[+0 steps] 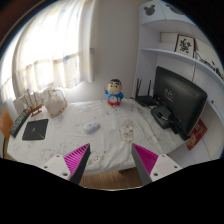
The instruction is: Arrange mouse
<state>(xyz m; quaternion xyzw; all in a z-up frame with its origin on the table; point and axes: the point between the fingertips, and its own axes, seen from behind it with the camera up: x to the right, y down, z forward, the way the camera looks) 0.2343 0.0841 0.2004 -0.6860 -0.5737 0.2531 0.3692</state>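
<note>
Gripper view: my jaws (112, 158) hang spread and empty above the bench's (70, 130) near edge; the mouse (92, 127) lies mid-bench, well beyond them, a black mousepad (35, 129) at its left edge.

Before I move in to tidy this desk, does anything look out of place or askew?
The mouse lies alone mid-table on the cloth, well apart from the black mouse pad to its left and from the monitor at the right. Nothing looks spilled or damaged. The gripper hangs open, short of the table, holding nothing.
</note>
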